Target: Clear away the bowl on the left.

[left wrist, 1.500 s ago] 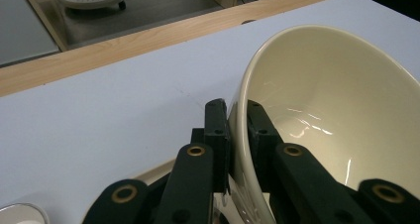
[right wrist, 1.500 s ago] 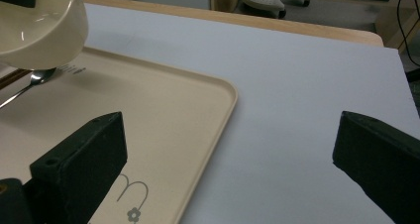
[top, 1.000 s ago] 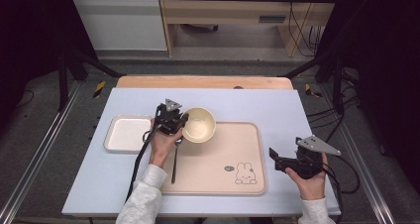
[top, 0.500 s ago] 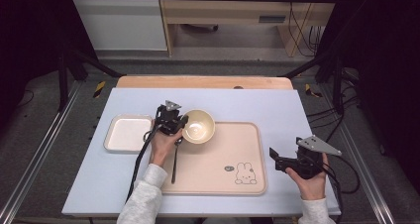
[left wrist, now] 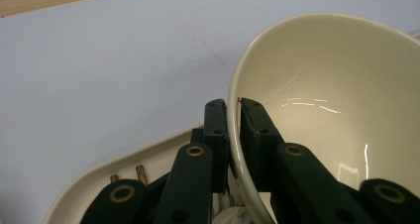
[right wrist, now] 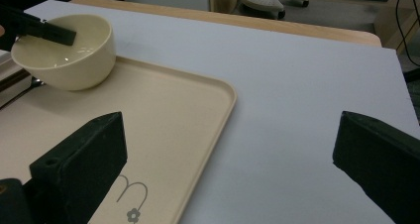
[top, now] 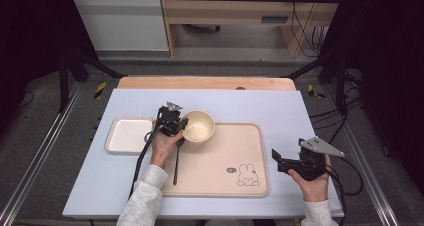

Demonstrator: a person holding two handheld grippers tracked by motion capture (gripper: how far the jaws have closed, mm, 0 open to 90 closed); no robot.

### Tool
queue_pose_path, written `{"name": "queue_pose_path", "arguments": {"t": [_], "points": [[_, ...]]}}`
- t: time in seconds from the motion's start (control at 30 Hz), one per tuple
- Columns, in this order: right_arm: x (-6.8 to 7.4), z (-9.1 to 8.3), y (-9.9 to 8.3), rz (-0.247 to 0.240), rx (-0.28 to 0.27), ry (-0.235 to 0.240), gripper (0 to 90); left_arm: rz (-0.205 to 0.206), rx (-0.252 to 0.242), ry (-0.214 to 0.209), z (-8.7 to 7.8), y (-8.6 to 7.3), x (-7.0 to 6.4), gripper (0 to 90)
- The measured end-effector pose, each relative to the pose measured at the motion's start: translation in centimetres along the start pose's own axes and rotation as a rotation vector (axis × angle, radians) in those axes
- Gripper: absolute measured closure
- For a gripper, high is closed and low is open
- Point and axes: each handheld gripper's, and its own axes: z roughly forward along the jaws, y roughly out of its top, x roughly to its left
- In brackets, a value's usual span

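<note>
While the left gripper (top: 176, 123) clamps its fingers (left wrist: 216, 130) on the near-left rim of the cream bowl (top: 198, 126), one finger inside and one outside the wall, the bowl sits at the far-left corner of the beige tray (top: 220, 181) on the pale blue worktop (top: 280, 106). In the right gripper view the bowl (right wrist: 69, 50) leans slightly, its base close to the tray (right wrist: 173, 130); whether it rests on the tray or is lifted clear I cannot tell.

Just near of the bowl a dark spoon (top: 176, 163) lies lengthwise on the tray, its head tucked under the left hand (top: 164, 146) and hard to make out. Left of the tray, just beside it, a white square dish (top: 126, 135) lies flat with nothing in it. A small rabbit drawing (top: 247, 175) marks the tray's near-right corner. Nothing stands between the bowl and the rest of the tray.

Well apart at the right, off the tray, the right gripper (top: 281, 160) hovers over bare worktop with its fingers (right wrist: 79, 159) wide apart and holding nothing.

The bowl is smooth and glossy, round, with bright streaks of light inside (left wrist: 317, 105). The tray is matt, with rounded corners and a raised lip. A strip of light wood (top: 205, 82) edges the worktop's far side. The left gripper view cuts off the bowl's right side.
</note>
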Motion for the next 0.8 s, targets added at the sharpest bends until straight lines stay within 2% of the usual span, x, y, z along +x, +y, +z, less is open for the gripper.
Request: {"name": "queue_pose_path", "arguments": {"t": [0.17,0.27,0.33,0.43,0.6,0.8], "points": [[0.0,-0.1,0.0,0.001,-0.003,0.000,0.6,-0.011,0.009,0.000,0.2,-0.1,0.1,81.4],[0.0,-0.1,0.0,0.002,-0.003,0.001,0.6,0.008,0.021,0.008,0.2,-0.1,0.2,80.8],[0.0,-0.1,0.0,0.000,-0.002,0.000,0.6,-0.003,0.012,0.004,0.2,-0.3,0.3,79.9],[0.0,-0.1,0.0,0.002,-0.003,0.001,0.6,0.009,0.002,0.008,-0.2,-0.2,0.3,78.1],[0.0,-0.1,0.0,0.002,-0.003,0.001,0.6,0.020,-0.030,0.012,-1.7,-0.2,0.4,71.0],[-0.1,-0.2,0.0,0.002,-0.005,-0.002,0.6,0.029,-0.103,0.002,-4.2,-0.3,0.3,61.3]]}}
